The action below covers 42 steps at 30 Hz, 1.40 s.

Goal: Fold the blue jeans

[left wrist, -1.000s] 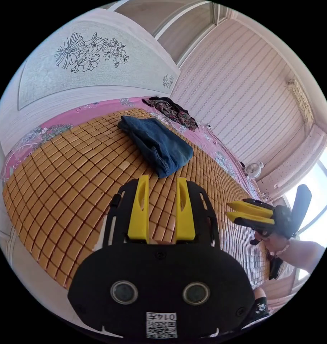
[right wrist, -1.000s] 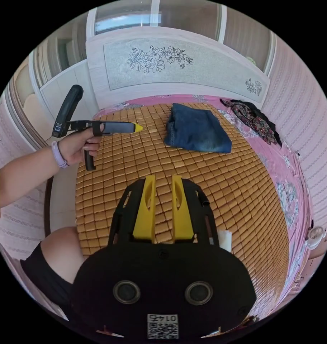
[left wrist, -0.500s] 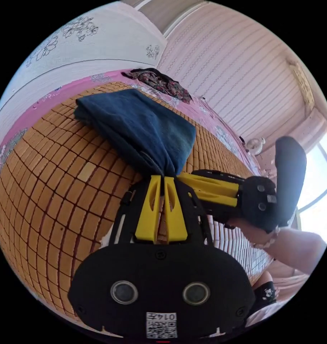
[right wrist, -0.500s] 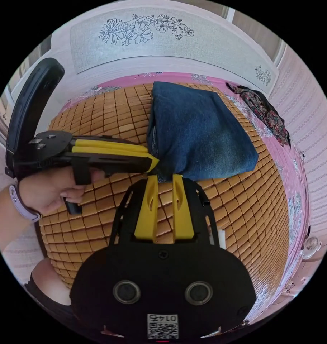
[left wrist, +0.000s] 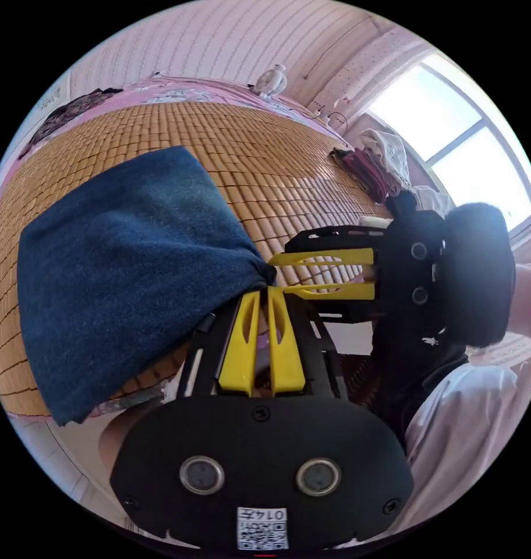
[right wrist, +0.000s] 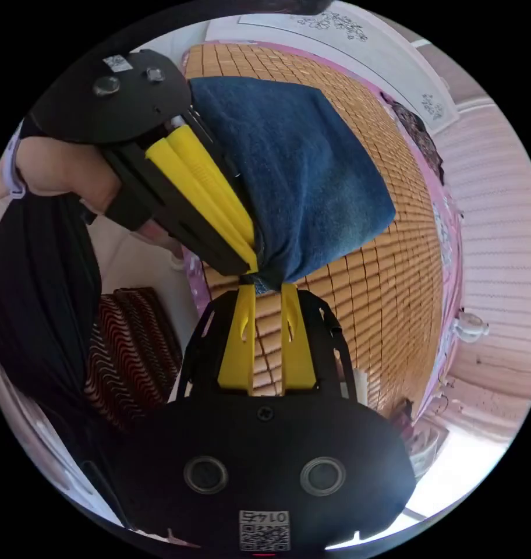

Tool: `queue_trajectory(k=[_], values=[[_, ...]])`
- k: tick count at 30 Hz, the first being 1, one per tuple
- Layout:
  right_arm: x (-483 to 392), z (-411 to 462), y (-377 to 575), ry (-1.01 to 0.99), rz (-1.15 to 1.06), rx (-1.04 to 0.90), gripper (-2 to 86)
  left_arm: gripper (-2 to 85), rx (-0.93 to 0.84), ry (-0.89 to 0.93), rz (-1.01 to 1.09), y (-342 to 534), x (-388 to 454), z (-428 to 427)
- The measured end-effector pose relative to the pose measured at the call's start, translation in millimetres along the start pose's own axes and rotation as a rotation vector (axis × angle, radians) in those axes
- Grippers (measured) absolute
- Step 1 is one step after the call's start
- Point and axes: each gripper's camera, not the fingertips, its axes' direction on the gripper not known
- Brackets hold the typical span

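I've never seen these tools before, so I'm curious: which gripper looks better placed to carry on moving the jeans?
Probably the left gripper: its jaws are pinched on the corner of the blue jeans, while the right gripper sits open beside that corner.

1 jeans [left wrist: 126, 273], 2 grippers [left wrist: 264, 291] [right wrist: 268, 286], 1 fan [left wrist: 271, 81]

The blue jeans [left wrist: 120, 273] are folded into a thick dark-denim bundle, one corner bunched up, hanging past the bamboo mat's [left wrist: 265, 151] near edge.
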Motion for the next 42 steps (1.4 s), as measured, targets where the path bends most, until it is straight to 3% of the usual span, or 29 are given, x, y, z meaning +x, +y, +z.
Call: queue_trajectory(k=[3,6,10,15,19,23,26,32,38,42], values=[[-3,3,63,0.070,0.188,-0.117,3.9,0.1,0.021,0.021,0.048,-7,63,33],[11,-3,113,-0.086,0.397,-0.144,3.3,0.1,0.025,0.178,-0.054,-3,86,52],[30,-23,164,-0.346,0.570,-0.021,2.0,-0.7,0.002,0.229,-0.081,8,94,41],[41,-26,195,-0.491,0.787,0.084,0.7,-0.9,0.074,0.283,-0.238,21,68,9],[32,-41,193,-0.403,0.778,0.087,1.1,-0.5,0.189,0.168,-0.274,34,49,-28],[36,-62,197,-0.357,0.759,0.096,2.4,2.9,0.279,-0.014,-0.465,57,19,-47],[38,-77,207,-0.351,0.737,0.120,4.3,7.1,0.257,-0.128,-0.505,59,13,-44],[20,-118,225,-0.348,0.605,0.329,7.3,8.4,0.141,-0.112,-0.553,49,5,-20],[18,-121,230,-0.405,0.559,0.331,8.6,13.5,0.152,-0.140,-0.483,46,25,-21],[10,-126,232,-0.313,0.525,0.316,8.4,17.4,0.169,-0.232,-0.467,48,41,-23]])
